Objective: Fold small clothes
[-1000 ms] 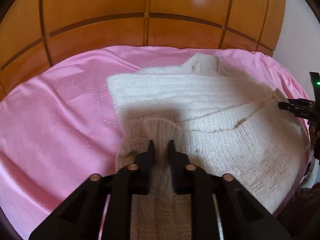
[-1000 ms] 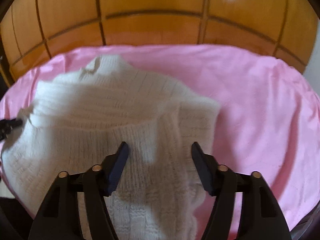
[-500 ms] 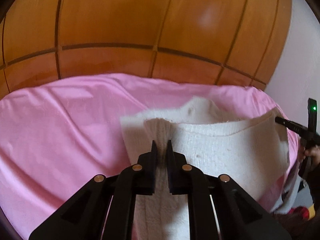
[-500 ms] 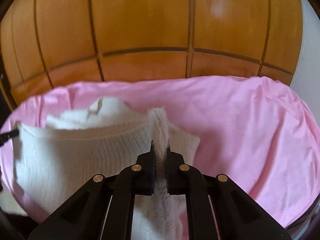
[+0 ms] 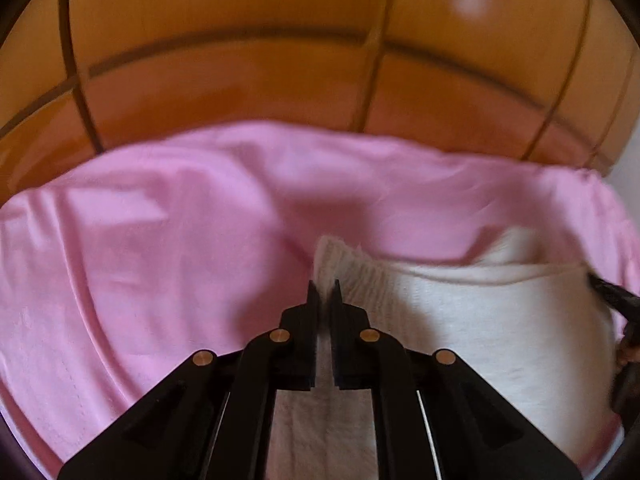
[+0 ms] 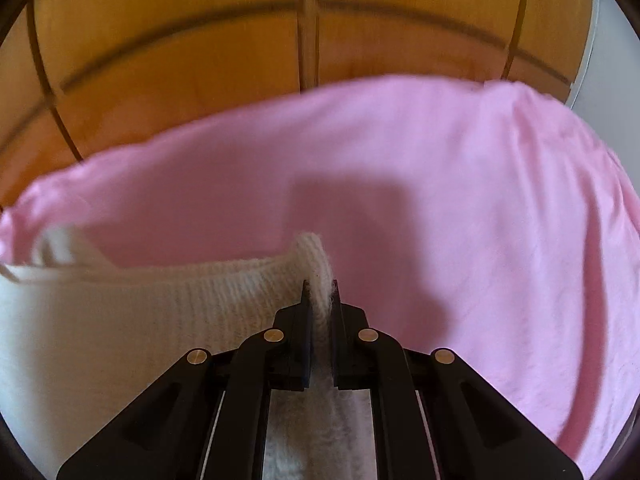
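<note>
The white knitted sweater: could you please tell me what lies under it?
Under the white knitted sweater lies the pink sheet, showing all around its raised edge. Both tools, left and right, pinch that edge. What the sheet covers is hidden.

1 cream knit sweater [image 5: 472,320], held up at 2 corners. 2 sets of tongs: left tongs [image 5: 324,292] pinching sweater's left corner, right tongs [image 6: 320,294] pinching right corner. 1 pink sheet [image 6: 460,184] beneath. 1 wooden panelled headboard [image 5: 240,80] at far side.
</note>
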`<state>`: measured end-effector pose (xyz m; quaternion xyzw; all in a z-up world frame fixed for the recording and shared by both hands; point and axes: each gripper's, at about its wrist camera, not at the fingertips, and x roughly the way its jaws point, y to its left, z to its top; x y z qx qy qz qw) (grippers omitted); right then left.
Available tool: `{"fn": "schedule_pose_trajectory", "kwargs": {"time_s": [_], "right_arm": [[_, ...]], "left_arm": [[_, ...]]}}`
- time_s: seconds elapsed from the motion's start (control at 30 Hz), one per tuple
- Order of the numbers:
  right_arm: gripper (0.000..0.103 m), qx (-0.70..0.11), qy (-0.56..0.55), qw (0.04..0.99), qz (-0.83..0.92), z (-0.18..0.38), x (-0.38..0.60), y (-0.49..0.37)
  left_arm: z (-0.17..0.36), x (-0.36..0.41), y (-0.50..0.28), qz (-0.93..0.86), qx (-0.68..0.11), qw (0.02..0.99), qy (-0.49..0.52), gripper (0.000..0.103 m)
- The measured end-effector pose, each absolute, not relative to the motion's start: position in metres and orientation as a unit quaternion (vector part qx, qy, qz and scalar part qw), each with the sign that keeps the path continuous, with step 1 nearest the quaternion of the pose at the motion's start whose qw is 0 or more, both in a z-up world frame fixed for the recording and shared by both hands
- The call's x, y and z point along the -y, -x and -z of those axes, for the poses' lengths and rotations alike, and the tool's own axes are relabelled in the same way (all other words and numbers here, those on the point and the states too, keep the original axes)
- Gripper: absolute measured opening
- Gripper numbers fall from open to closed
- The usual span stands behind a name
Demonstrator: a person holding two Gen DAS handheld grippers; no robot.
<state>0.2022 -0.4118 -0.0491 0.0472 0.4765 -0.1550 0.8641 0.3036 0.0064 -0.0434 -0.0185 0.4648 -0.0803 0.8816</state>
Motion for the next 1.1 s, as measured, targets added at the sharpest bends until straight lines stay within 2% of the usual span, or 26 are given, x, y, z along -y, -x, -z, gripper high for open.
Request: {"fn": "schedule_pose_trajectory", "kwargs": {"time_s": [0.03,0.1,0.17,0.2,0.27,0.37,0.47,0.57,0.63,0.67,0.7,0.73,0.77,0.8,0.97,1.1], "right_arm": [[0.006,-0.478,-0.046,0.864,0.151,0.055,0.410,-0.202],[0.007,-0.474,-0.044,0.866,0.153,0.056,0.410,-0.201],[0.028,-0.465,-0.047,0.872,0.149,0.048,0.410,-0.199],[0.044,-0.457,-0.044,0.875,0.152,0.042,0.410,-0.197],[0.047,-0.419,-0.037,0.895,0.148,0.020,0.403,-0.187],[0.047,-0.404,-0.054,0.908,0.097,0.000,0.384,-0.179],[0.047,-0.421,-0.070,0.904,0.010,-0.002,0.351,-0.181],[0.046,-0.465,-0.081,0.881,-0.040,0.018,0.317,-0.191],[0.044,-0.496,-0.074,0.863,-0.053,0.038,0.296,-0.199],[0.042,-0.505,-0.073,0.858,-0.054,0.045,0.291,-0.202],[0.033,-0.507,-0.062,0.858,-0.046,0.052,0.284,-0.204],[0.018,-0.503,-0.054,0.861,-0.045,0.053,0.280,-0.204],[0.008,-0.501,-0.049,0.863,-0.047,0.053,0.277,-0.203],[0.004,-0.499,-0.048,0.864,-0.047,0.051,0.276,-0.203],[0.003,-0.447,-0.032,0.893,-0.041,0.020,0.280,-0.197],[0.003,-0.429,-0.021,0.903,-0.025,0.015,0.280,-0.207]], "left_arm": [[0.050,-0.005,-0.303,0.080,-0.469,0.879,0.017,0.005],[0.052,-0.008,-0.298,0.067,-0.470,0.880,0.024,0.013],[0.044,-0.014,-0.290,0.061,-0.463,0.883,0.040,0.024],[0.038,-0.017,-0.284,0.061,-0.454,0.887,0.050,0.028],[0.022,-0.022,-0.268,0.053,-0.430,0.900,0.053,0.028],[0.003,-0.013,-0.249,0.099,-0.402,0.909,0.049,0.027],[0.001,0.015,-0.242,0.162,-0.407,0.898,0.033,0.028],[0.018,0.046,-0.248,0.190,-0.432,0.881,0.007,0.031],[0.037,0.058,-0.260,0.211,-0.466,0.859,0.011,0.037],[0.046,0.062,-0.263,0.210,-0.475,0.855,0.014,0.028],[0.052,0.064,-0.264,0.207,-0.478,0.854,0.016,0.018],[0.056,0.065,-0.265,0.212,-0.477,0.853,0.023,0.004],[0.055,0.066,-0.264,0.209,-0.470,0.857,0.026,0.003],[0.052,0.065,-0.262,0.207,-0.460,0.863,0.030,0.002],[0.024,0.056,-0.255,0.191,-0.398,0.896,0.048,0.002],[0.033,0.067,-0.276,0.176,-0.409,0.895,0.025,0.002]]}}
